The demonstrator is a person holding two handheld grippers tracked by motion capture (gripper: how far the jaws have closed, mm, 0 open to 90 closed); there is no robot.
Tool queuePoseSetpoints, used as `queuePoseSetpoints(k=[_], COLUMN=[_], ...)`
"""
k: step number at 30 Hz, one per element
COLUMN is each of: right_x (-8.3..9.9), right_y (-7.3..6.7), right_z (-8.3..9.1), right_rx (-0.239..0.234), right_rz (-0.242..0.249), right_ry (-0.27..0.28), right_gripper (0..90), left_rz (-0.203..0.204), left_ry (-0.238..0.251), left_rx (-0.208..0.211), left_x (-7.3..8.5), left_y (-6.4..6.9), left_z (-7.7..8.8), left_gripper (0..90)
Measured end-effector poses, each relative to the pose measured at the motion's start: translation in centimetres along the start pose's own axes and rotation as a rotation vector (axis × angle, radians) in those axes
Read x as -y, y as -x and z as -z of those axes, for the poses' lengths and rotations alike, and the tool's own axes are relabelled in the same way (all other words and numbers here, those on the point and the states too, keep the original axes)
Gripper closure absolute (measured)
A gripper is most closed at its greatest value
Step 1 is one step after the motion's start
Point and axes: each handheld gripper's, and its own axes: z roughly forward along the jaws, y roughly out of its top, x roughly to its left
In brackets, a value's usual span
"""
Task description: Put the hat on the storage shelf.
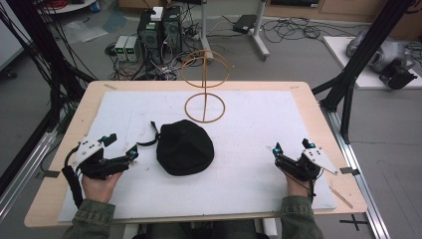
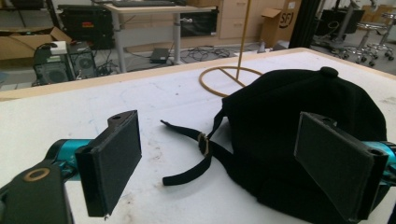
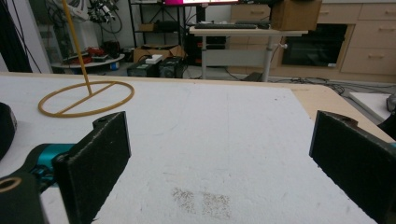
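Observation:
A black cap (image 1: 184, 147) lies crown up on the white mat, its strap (image 1: 150, 136) trailing to the left. Behind it stands a yellow wire stand (image 1: 204, 84) with a ring base and a ring on top. My left gripper (image 1: 121, 146) rests open on the mat just left of the cap. In the left gripper view the cap (image 2: 299, 135) and its buckled strap (image 2: 196, 149) lie just ahead of the jaws, the cap partly behind the right one. My right gripper (image 1: 292, 146) stands open well to the cap's right, nothing between its jaws. The stand's base (image 3: 86, 99) lies far left of them.
The white mat (image 1: 249, 134) covers most of the wooden table (image 1: 308, 99). Black frame posts (image 1: 348, 89) rise at the table's right and left sides. Computers and cables (image 1: 154, 35) sit on the floor beyond the far edge. A faint brown stain (image 3: 201, 200) marks the mat.

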Motion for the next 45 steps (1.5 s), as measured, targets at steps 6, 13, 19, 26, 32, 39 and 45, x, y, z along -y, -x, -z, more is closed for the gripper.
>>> queuePoseSetpoints(k=[6,13,19,26,32,39,45], right_x=[0.0,0.0,0.0,0.0,0.0,0.0,0.0], right_y=[0.0,0.0,0.0,-0.1,-0.2,-0.2,-0.1], right_z=[0.1,0.1,0.0,-0.1,-0.2,-0.3,-0.4], right_rx=[-0.006,-0.016,-0.02,-0.026,-0.032,-0.038,-0.036], right_rz=[0.001,0.005,0.004,0.024,0.023,0.019,0.018], right_ry=[-0.001,0.003,0.0,0.005,0.002,0.004,0.005], right_gripper=[4.4,4.4,4.4,4.4,4.4,4.4,4.4], left_rz=[-0.01,-0.024,-0.063,-0.108,-0.139,-0.187,-0.188], left_ry=[-0.017,-0.028,-0.064,-0.125,-0.174,-0.224,-0.284], left_rx=[0.038,0.097,0.137,0.178,0.192,0.223,0.248], left_x=[-0.3,-0.9,-1.3,-1.2,-1.3,-1.5,-1.4], left_y=[1.1,2.6,3.5,4.5,5.1,6.5,7.0], left_z=[-1.4,-3.3,-4.1,-4.7,-6.1,-7.6,-8.7], left_gripper=[15.2,15.6,15.9,15.9,16.0,18.4,19.2])
